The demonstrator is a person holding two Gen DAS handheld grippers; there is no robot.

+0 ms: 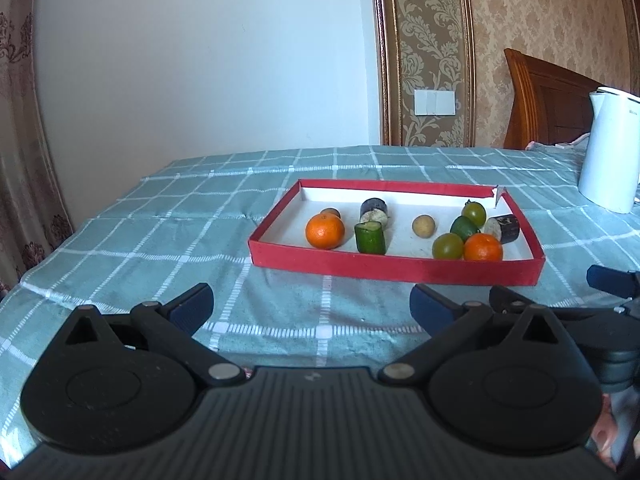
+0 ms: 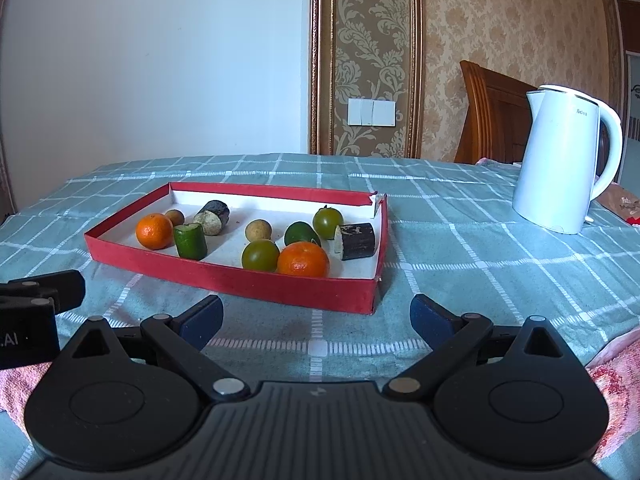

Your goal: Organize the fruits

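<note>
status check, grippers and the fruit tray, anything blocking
Left gripper open, empty. Right gripper open, empty. Fruit all in red tray, untouched. Path clear; white kettle off right.

My left camera cuts the white kettle (image 1: 610,152) off at the 3 o'clock edge, hiding its handle. The small brown fruit (image 1: 330,213) sits half hidden behind the orange (image 1: 325,231). My right camera crops the pink cloth (image 2: 616,380) at 4 o'clock. The kettle's lettering is too small for me to read.
</note>
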